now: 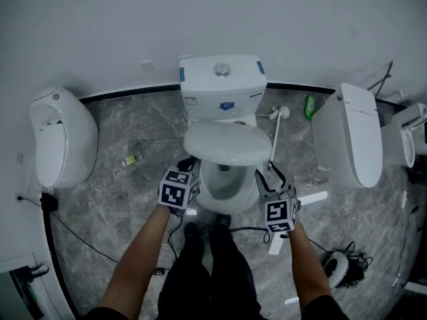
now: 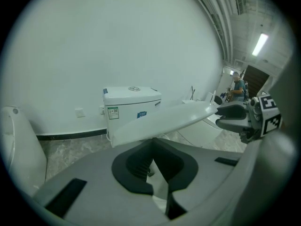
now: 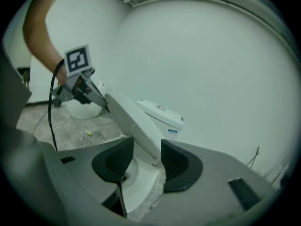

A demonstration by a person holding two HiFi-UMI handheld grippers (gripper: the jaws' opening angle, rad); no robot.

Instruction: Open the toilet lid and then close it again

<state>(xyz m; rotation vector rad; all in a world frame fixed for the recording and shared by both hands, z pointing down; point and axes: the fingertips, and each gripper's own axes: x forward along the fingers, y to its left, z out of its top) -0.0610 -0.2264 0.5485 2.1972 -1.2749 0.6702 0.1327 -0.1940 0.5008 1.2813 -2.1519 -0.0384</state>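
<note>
at one toilet lid, two claws: left claw closed, right claw parted.

Head view: even, diffuse, cool light with a grey-green cast, moderately dim. White wall is flat-lit and darkens toward the corners. Toilet lid is the brightest surface, with a soft sheen. Shadows on the floor are weak and soft-edged. Strong barrel bend: the wall-floor line bows.

Both gripper views: fisheye circle, black corners, nearest foreground along the lower edge soft.

Left gripper view: ceiling strip light at upper right, blown out. Fine detail slightly smeared.
</note>
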